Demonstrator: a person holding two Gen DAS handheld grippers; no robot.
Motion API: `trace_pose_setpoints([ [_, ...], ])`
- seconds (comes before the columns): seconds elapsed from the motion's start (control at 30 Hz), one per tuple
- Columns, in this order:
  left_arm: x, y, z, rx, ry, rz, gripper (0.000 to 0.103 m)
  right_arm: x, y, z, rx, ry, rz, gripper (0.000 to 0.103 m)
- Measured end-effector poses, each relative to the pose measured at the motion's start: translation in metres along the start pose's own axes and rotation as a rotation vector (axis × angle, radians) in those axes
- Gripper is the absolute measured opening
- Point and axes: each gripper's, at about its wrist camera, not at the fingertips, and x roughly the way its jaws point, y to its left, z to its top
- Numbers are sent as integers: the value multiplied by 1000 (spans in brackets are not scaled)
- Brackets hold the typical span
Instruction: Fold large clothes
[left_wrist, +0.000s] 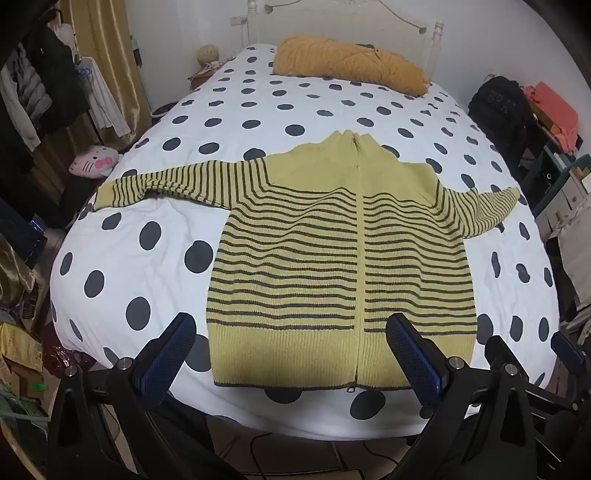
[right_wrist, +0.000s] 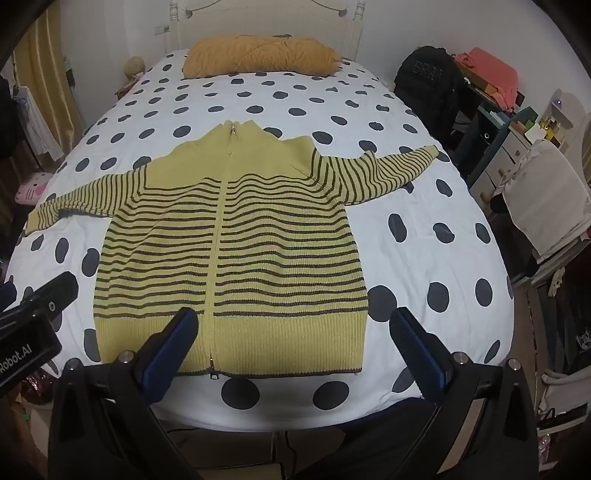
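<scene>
A yellow zip sweater (left_wrist: 314, 251) with dark stripes lies flat, front up, on the polka-dot bed (left_wrist: 147, 258), sleeves spread left and right, hem toward me. It also shows in the right wrist view (right_wrist: 240, 240). My left gripper (left_wrist: 291, 328) is open and empty, held above the hem at the bed's near edge. My right gripper (right_wrist: 293, 325) is open and empty, above the hem's right half. The left gripper's body shows at the left edge of the right wrist view (right_wrist: 33, 321).
An orange-brown pillow (left_wrist: 351, 62) lies at the head of the bed by the white headboard (right_wrist: 266, 22). Hanging clothes (left_wrist: 37, 92) and clutter stand left; a black backpack (right_wrist: 424, 85), shelves and a chair (right_wrist: 546, 206) stand right. A pink plush (left_wrist: 94, 162) sits left.
</scene>
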Motion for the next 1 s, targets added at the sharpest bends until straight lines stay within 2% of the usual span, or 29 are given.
trace_pose_setpoints([
  [0.23,-1,-3,-3,-1,4,-7,103,-3,0,0,-4,-23,10,103],
  [0.27,1,8,0,-5,11,-5,103,-3,0,0,-6,-24,13,103],
  [0.47,0,15,0,-1,15,-2,103,-3,-6,-1,13,-4,36,103],
  [1.0,-1,7,-6,-17,19,12,103,-6,5,-1,7,-5,33,103],
])
